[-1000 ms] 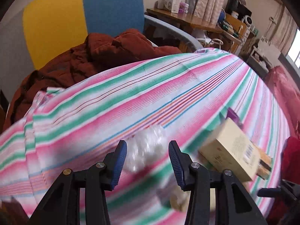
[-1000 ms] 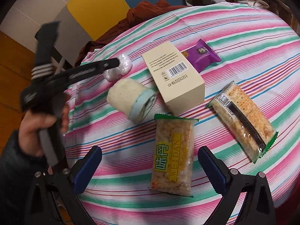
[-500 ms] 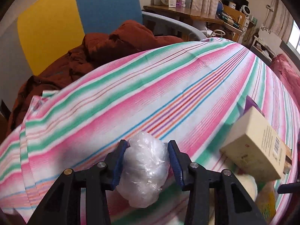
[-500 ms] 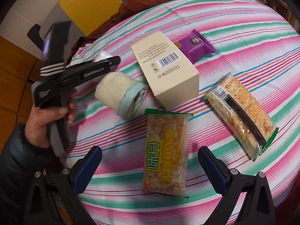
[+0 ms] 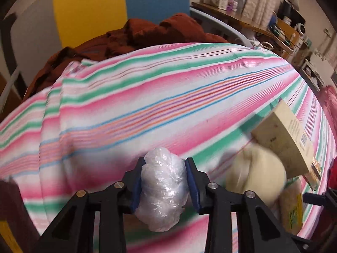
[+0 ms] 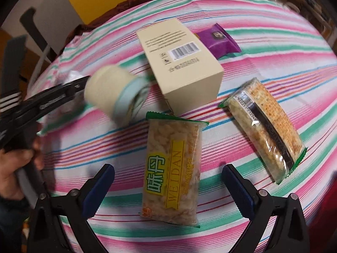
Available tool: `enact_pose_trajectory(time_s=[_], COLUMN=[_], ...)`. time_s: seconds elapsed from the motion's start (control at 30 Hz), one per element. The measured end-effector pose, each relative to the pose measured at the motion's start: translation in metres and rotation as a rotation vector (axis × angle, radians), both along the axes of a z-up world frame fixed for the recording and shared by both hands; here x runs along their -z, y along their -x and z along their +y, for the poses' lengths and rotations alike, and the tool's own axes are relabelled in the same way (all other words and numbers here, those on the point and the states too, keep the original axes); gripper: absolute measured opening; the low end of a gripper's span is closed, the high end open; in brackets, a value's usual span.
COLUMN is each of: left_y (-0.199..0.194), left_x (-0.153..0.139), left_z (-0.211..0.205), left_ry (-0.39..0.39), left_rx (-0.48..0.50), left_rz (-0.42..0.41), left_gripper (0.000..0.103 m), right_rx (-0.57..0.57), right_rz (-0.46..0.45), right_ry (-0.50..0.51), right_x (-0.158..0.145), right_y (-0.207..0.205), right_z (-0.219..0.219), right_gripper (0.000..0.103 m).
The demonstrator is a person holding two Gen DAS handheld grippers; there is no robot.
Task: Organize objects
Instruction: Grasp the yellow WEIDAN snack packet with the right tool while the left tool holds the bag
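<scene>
My left gripper [image 5: 165, 179] is shut on a crumpled clear plastic wad [image 5: 162, 191], held just above the striped tablecloth [image 5: 147, 109]. To its right lie a cream roll [image 5: 257, 168] and a beige box [image 5: 286, 135]. In the right wrist view my right gripper [image 6: 168, 181] stands open over a yellow-labelled snack packet [image 6: 172, 168]. Beyond it are the cream roll [image 6: 113, 92], the beige box [image 6: 179, 63], a purple packet [image 6: 219, 40] and a cracker packet [image 6: 267, 124]. The left gripper [image 6: 52, 97] enters from the left, held by a hand [image 6: 12, 168].
A rust-red garment [image 5: 147, 33] is heaped at the table's far edge, before yellow and blue panels [image 5: 118, 4]. A cluttered wooden desk [image 5: 252, 23] stands at the back right. Bare striped cloth stretches across the middle and far side of the table.
My left gripper closed on the plastic wad and lifted it slightly. The right gripper stayed open, drifting a little over the snack packet. The cream roll appears blurred, shifting slightly.
</scene>
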State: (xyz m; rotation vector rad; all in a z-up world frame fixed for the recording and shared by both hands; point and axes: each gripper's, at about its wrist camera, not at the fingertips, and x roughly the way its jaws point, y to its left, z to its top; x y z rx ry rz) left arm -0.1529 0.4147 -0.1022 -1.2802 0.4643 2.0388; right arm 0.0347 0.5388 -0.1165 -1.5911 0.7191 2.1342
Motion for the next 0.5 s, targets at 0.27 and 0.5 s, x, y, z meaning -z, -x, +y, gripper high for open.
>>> enact_pose_trajectory(time_s=[0.27,0.5], left_y=[-0.044,-0.101], left_x=[-0.001,0.001], left_z=[-0.049,-0.071], left_ry=[-0.038,-0.065], left_rx=[-0.058,0.012], left_rz=[-0.021,0.014], left_gripper=[0.035,0.035], right_rx=[-0.060,-0.074], right_rz=[-0.055,-0.013], right_ry=[-0.153,-0.122], right_x=[-0.002,-0.010], right_y=[0.010,0.008], right_z=[-0.009,-0.006], right_gripper=[0.072,0.049])
